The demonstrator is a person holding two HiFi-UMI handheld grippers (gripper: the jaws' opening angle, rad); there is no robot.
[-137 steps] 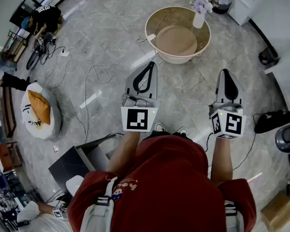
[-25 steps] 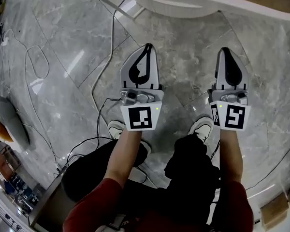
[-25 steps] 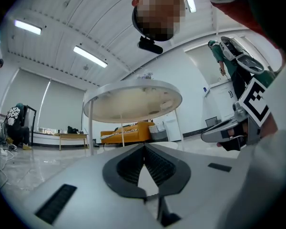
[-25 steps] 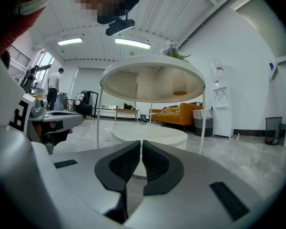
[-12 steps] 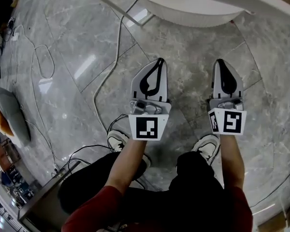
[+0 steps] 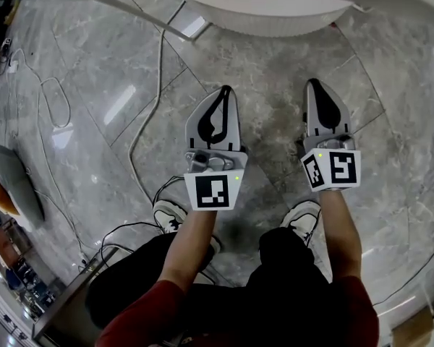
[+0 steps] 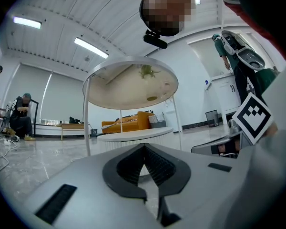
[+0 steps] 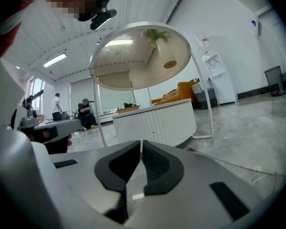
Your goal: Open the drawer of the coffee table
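Left gripper (image 6: 222, 91) and right gripper (image 6: 312, 84) have sunk low before the coffee table (image 8: 152, 123) — both jaws pressed together, empty — so reaching comes next.

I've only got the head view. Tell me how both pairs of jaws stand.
Observer: The left gripper and the right gripper are both closed at the tips, with nothing between either pair.
Operator: Now report what's straight ahead of them.
Observer: The coffee table stands ahead of both, untouched. It has a ribbed white drum low down, under a round top on thin legs. I can't make out a drawer handle on it from here.
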